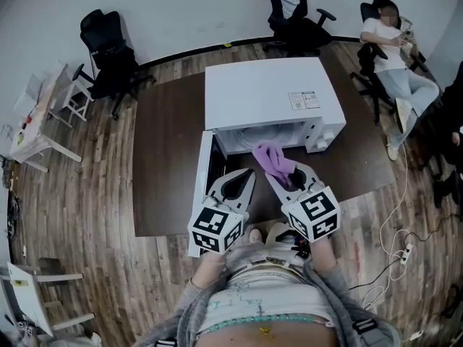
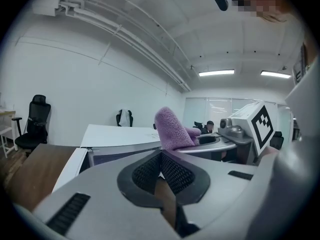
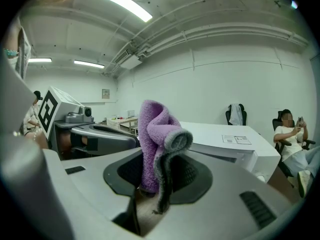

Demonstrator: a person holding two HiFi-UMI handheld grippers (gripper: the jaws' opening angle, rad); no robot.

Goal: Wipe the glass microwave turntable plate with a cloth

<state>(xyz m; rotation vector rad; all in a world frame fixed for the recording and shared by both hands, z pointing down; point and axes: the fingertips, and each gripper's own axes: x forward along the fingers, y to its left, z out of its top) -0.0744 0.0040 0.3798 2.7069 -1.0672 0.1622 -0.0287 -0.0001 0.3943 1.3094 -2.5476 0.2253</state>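
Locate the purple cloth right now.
Head view, just right of centre: the purple cloth is clamped in the right gripper, in front of the open white microwave, beside the shut left gripper.

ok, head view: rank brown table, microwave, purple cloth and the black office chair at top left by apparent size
1. brown table
2. microwave
3. black office chair, which sits farther from the camera, so it only looks this small
4. purple cloth
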